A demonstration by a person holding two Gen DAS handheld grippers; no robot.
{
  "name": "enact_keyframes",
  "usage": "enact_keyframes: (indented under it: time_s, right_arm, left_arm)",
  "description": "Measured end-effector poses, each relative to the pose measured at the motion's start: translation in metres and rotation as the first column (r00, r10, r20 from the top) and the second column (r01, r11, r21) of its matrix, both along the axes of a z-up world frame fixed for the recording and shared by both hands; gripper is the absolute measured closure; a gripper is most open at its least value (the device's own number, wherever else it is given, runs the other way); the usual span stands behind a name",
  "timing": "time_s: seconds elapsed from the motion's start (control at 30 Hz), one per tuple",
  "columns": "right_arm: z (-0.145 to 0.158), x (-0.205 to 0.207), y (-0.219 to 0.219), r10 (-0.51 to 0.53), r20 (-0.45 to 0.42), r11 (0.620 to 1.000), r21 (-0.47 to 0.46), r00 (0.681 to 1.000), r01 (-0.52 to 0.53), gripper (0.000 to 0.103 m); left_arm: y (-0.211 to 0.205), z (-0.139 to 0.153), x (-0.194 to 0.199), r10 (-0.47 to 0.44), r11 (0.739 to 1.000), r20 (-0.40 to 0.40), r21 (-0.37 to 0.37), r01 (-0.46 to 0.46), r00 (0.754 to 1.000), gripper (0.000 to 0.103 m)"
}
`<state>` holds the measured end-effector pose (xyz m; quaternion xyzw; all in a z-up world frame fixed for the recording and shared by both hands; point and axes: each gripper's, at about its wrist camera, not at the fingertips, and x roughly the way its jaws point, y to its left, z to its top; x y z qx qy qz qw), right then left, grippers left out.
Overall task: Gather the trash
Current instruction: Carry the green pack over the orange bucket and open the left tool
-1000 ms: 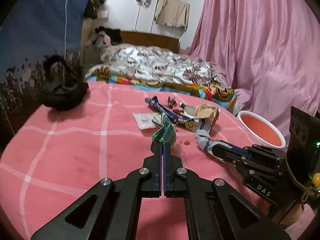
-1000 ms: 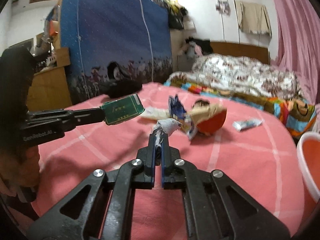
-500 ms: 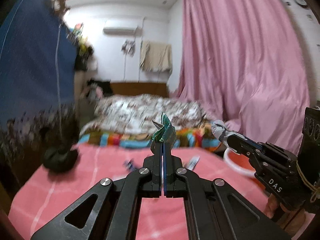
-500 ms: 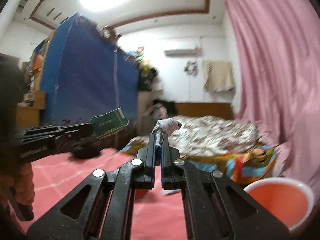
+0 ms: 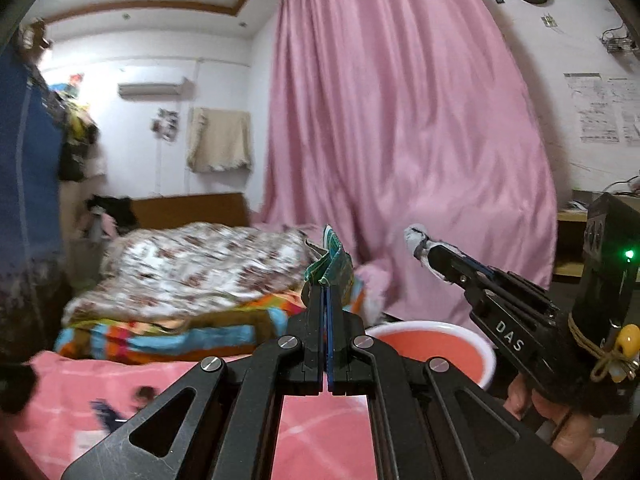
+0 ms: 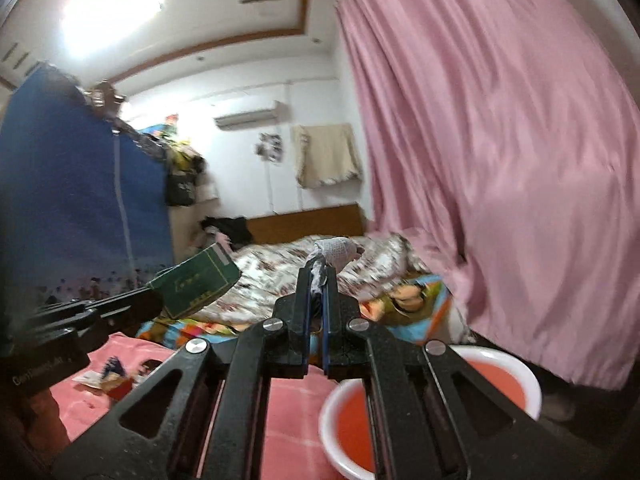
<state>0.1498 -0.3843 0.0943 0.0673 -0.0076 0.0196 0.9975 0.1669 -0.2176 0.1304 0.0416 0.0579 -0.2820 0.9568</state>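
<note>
Currently both jaws clamped. Left gripper (image 5: 325,280) pinches a green flattened carton (image 5: 331,262) by one edge; right gripper (image 6: 318,276) nips a crumpled white tissue wad (image 6: 335,251). Both pieces aloft, near the pink basin (image 6: 500,364) beside the table. Carton: light, stiff-ish card, may pivot from an edge grip. Tissue: soft, weightless, could cling to pads. Open air ahead; basin rim close below right, more wrappers (image 6: 108,372) left on the pink tablecloth (image 5: 100,384).
</note>
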Motion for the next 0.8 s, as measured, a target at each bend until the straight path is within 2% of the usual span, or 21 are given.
enact_keyframes:
  time_s: [0.13, 0.23, 0.43, 0.6, 0.7, 0.8]
  right_arm:
    - [-0.014, 0.011, -0.026, -0.045, -0.091, 0.998, 0.037, 0.995, 0.049, 0.091]
    - [-0.026, 0.022, -0.039, -0.071, -0.168, 0.995, 0.057, 0.983, 0.081, 0.091]
    - [-0.051, 0.037, -0.064, -0.081, -0.278, 0.987, 0.110, 0.957, 0.116, 0.089]
    - [-0.061, 0.040, -0.076, -0.090, -0.318, 0.979, 0.148, 0.944, 0.143, 0.083]
    - [-0.065, 0.043, -0.081, -0.087, -0.337, 0.973, 0.172, 0.938, 0.153, 0.071]
    - [-0.068, 0.043, -0.086, -0.087, -0.343, 0.969, 0.190, 0.935, 0.159, 0.065]
  left_arm:
    - [-0.040, -0.008, 0.027, -0.068, 0.998, -0.089, 0.007, 0.069, 0.994, 0.103]
    - [-0.067, -0.014, 0.048, -0.103, 0.994, -0.180, 0.016, 0.108, 0.978, 0.103]
    - [-0.095, -0.031, 0.090, -0.134, 0.989, -0.385, 0.000, 0.146, 0.913, 0.103]
    - [-0.101, -0.043, 0.104, -0.143, 0.987, -0.467, -0.009, 0.158, 0.872, 0.103]
    - [-0.105, -0.047, 0.110, -0.156, 0.985, -0.496, -0.017, 0.171, 0.854, 0.103]
    - [-0.106, -0.052, 0.116, -0.160, 0.984, -0.528, -0.018, 0.177, 0.834, 0.102]
